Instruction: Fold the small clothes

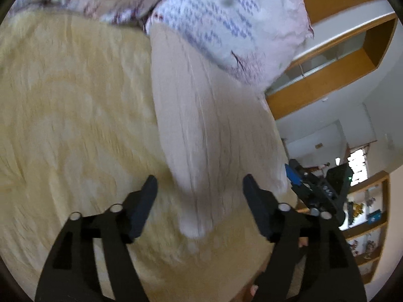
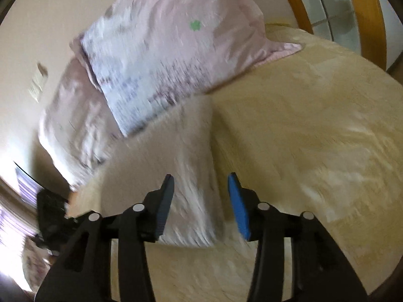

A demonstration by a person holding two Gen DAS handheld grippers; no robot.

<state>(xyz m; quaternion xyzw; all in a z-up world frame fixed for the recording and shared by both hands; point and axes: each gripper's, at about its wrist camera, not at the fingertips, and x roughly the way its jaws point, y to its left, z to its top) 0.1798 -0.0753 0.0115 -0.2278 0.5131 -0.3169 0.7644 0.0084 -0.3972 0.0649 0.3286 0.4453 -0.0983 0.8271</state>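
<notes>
The left gripper [image 1: 200,183] hovers with fingers apart over the near end of a pale folded cloth [image 1: 214,130] lying on the bed [image 1: 75,113]; the right gripper [image 2: 201,183] is likewise apart above it. The fold looks nearly finished; next, probably pinch the near edge

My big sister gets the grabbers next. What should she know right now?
Left gripper: open, holding nothing, its fingers either side of the near end of the cloth.
Right gripper: open, holding nothing, over the cloth's near corner.
The whitish cloth lies as a long strip on the yellow bedspread, its far end by the pillows.
Done: it looks folded lengthwise already, though the blur makes this hard to confirm.
Left: probably grip the near end and fold it toward the pillows to make a smaller bundle.
</notes>
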